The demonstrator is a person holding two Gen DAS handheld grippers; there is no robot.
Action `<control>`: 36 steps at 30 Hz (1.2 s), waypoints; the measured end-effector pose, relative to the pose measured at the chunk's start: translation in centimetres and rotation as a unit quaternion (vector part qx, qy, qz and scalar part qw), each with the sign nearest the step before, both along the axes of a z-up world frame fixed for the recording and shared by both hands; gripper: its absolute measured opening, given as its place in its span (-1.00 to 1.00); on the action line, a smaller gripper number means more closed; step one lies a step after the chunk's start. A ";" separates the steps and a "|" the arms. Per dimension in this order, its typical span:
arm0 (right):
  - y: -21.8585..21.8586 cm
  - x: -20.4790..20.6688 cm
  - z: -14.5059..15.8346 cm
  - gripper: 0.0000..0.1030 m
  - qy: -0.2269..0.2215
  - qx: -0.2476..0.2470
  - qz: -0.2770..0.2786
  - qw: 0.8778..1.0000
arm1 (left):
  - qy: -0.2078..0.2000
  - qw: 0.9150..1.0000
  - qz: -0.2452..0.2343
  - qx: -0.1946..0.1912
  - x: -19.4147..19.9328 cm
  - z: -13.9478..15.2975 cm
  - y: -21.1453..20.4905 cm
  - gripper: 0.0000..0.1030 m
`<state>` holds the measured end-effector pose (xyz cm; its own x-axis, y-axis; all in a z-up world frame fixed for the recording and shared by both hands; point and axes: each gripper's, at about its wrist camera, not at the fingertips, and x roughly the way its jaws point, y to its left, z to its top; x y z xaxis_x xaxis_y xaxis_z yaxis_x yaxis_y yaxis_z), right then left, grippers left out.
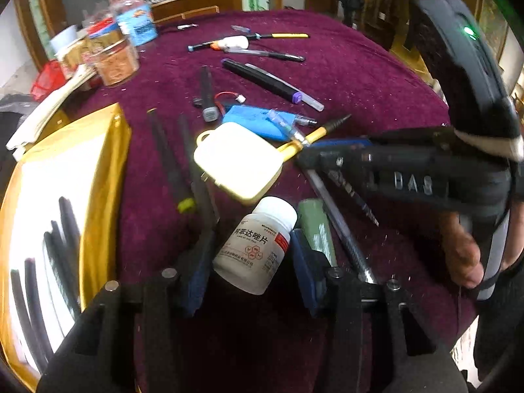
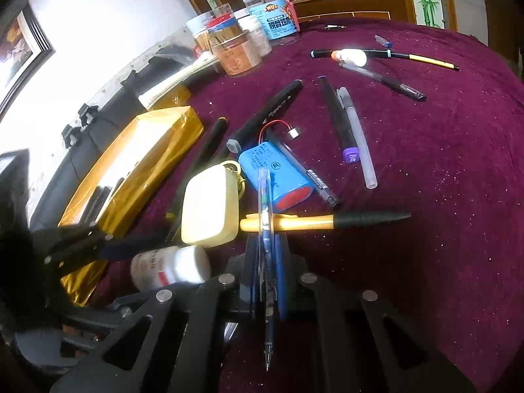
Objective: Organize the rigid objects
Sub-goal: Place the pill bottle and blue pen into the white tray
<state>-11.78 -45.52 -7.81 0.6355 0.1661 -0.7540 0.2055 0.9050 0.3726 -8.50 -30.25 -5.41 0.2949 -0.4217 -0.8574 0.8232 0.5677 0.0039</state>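
Bottle point(image 1: 257, 245) lies between left gripper point(image 1: 252, 255) pads on the purple cloth point(image 1: 376, 65), white cap away from the camera, label up. Left pads stand on either side of it; whether they press on it cannot be told from either view. In the right wrist view the bottle point(image 2: 170, 267) is blurred, with the left gripper point(image 2: 78, 245) at it.

Right gripper point(image 2: 267, 271) is closed on a clear blue pen point(image 2: 264, 216); the pen runs lengthwise between the blue pads, one end crossing over the yellow pen point(image 2: 314, 221), the tip toward the camera. In the left wrist view the right gripper point(image 1: 304, 160) enters from the right, a hand point(image 1: 461, 252) on its handle.

Cream case point(image 1: 239, 160) sits just beyond the bottle, near the blue battery pack point(image 2: 275, 177), which carries a red wire. Gold box point(image 1: 65, 196) lies at the left edge of the cloth with dark pens inside. More pens and markers lie scattered farther out; jars point(image 2: 235, 52) stand at the far left of the table.
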 end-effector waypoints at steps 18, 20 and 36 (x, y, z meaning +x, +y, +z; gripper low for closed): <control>1.9 -3.9 3.8 -0.85 -0.048 -0.011 -0.056 0.997 | 0.081 0.973 0.134 -0.171 2.4 5.3 13.3 -0.13; 3.8 -3.9 5.4 -0.85 -0.072 0.007 -0.028 0.997 | 0.065 0.969 0.161 -0.176 3.5 6.0 15.3 -0.13; 21.6 10.8 3.2 -0.84 -0.005 0.033 0.116 0.993 | 0.061 0.933 0.328 -0.134 10.9 2.0 24.0 -0.13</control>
